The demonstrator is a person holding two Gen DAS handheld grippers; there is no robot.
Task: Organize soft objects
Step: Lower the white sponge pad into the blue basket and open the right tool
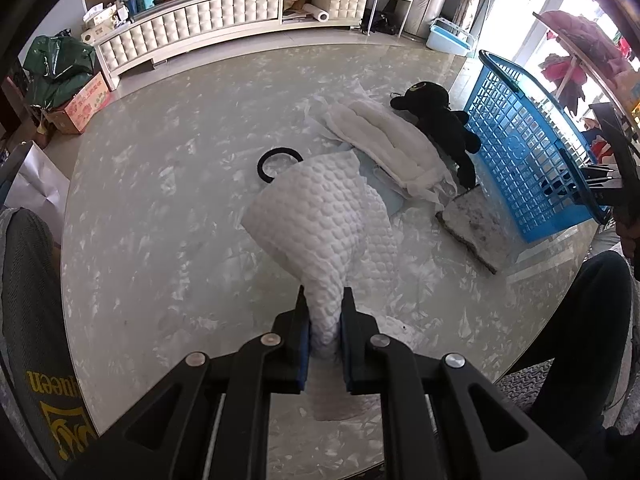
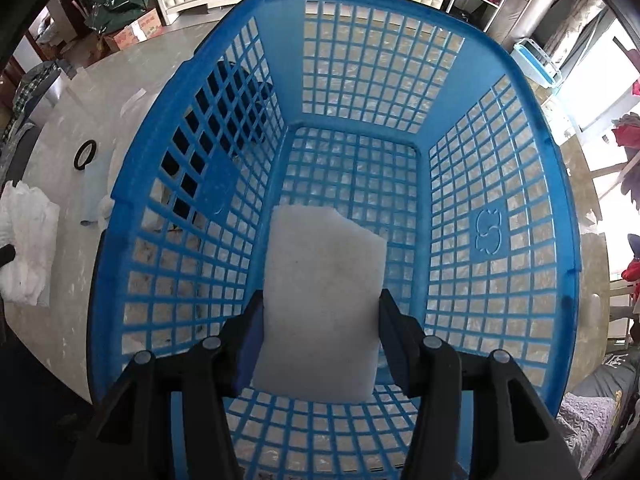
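Note:
My left gripper (image 1: 325, 300) is shut on a white quilted cloth (image 1: 320, 216) and holds it above the round marble table (image 1: 160, 208). Behind it lie a white padded bundle (image 1: 392, 140), a black plush toy (image 1: 440, 120), a black hair band (image 1: 280, 164) and a white foam slab (image 1: 476, 228). A blue plastic basket (image 1: 528, 152) stands at the right. My right gripper (image 2: 320, 308) is inside the basket (image 2: 500, 240), its jaws wide around a white foam pad (image 2: 324, 292); whether they press on the pad is unclear. The right gripper also shows at the basket's rim in the left wrist view (image 1: 600, 184).
A long white cabinet (image 1: 224, 20) with boxes on top runs along the back wall. A cardboard box (image 1: 84, 104) and green bag (image 1: 60, 64) sit on the floor at left. A light blue tub (image 1: 450, 38) stands at back right. My knees are at both lower sides.

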